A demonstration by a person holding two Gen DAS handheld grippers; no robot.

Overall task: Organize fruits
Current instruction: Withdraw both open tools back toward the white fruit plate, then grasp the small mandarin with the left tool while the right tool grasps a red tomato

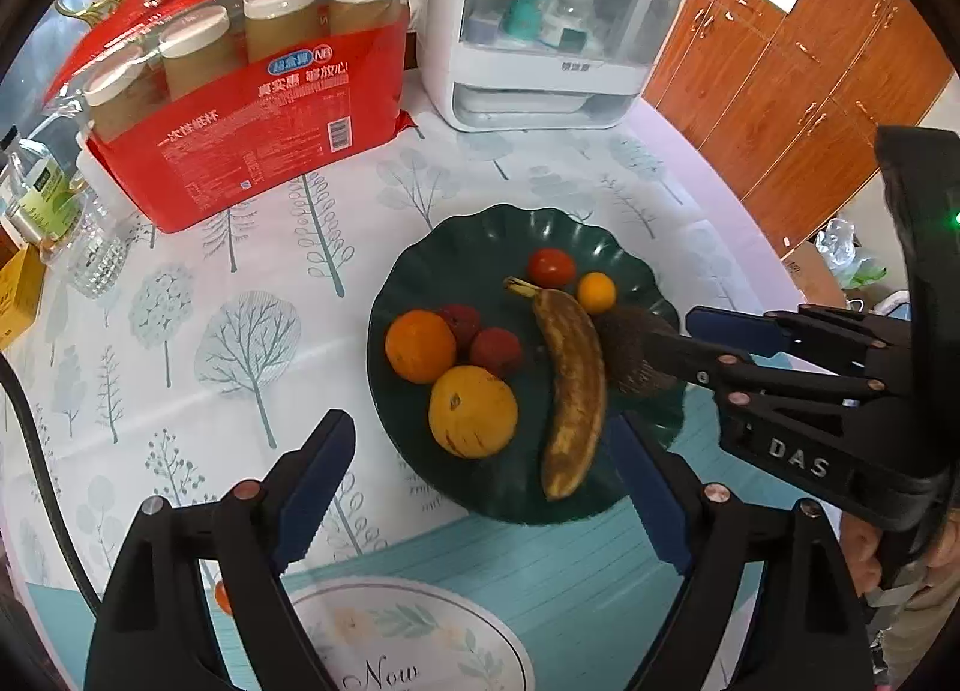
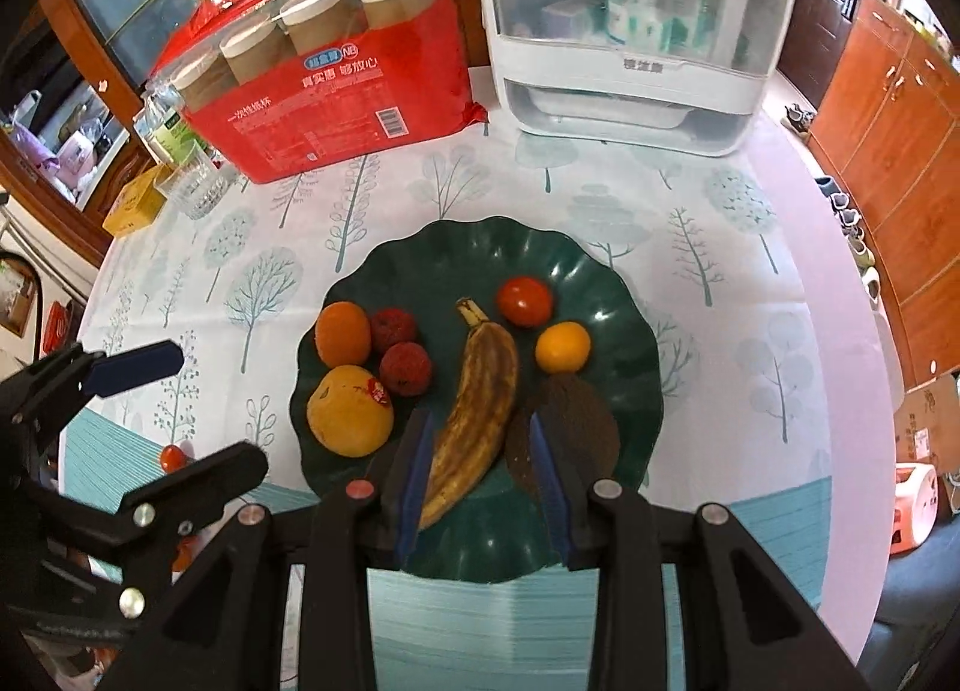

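A dark green scalloped plate (image 1: 456, 247) (image 2: 600, 271) holds an overripe banana (image 1: 573, 385) (image 2: 480, 397), an orange (image 1: 420, 346) (image 2: 343, 332), a large yellow fruit (image 1: 473, 412) (image 2: 350, 410), two red lychees (image 1: 495, 352) (image 2: 405, 368), a tomato (image 1: 551, 267) (image 2: 526, 301), a small orange (image 1: 596, 292) (image 2: 562, 346) and a brown kiwi (image 1: 627, 349) (image 2: 579, 421). My left gripper (image 1: 480, 487) is open and empty at the plate's near edge. My right gripper (image 2: 480, 475) is open, its jaws either side of the banana's lower end, beside the kiwi. A small tomato (image 2: 173, 457) lies on the table left of the plate.
A red pack of paper cups (image 1: 240, 108) (image 2: 324, 84) and a white lidded appliance (image 1: 540, 30) (image 2: 630, 48) stand at the back. A glass (image 2: 195, 187), bottles (image 1: 42, 193) and a yellow box (image 2: 135, 205) stand at the left. Wooden cabinets (image 1: 798, 78) line the right.
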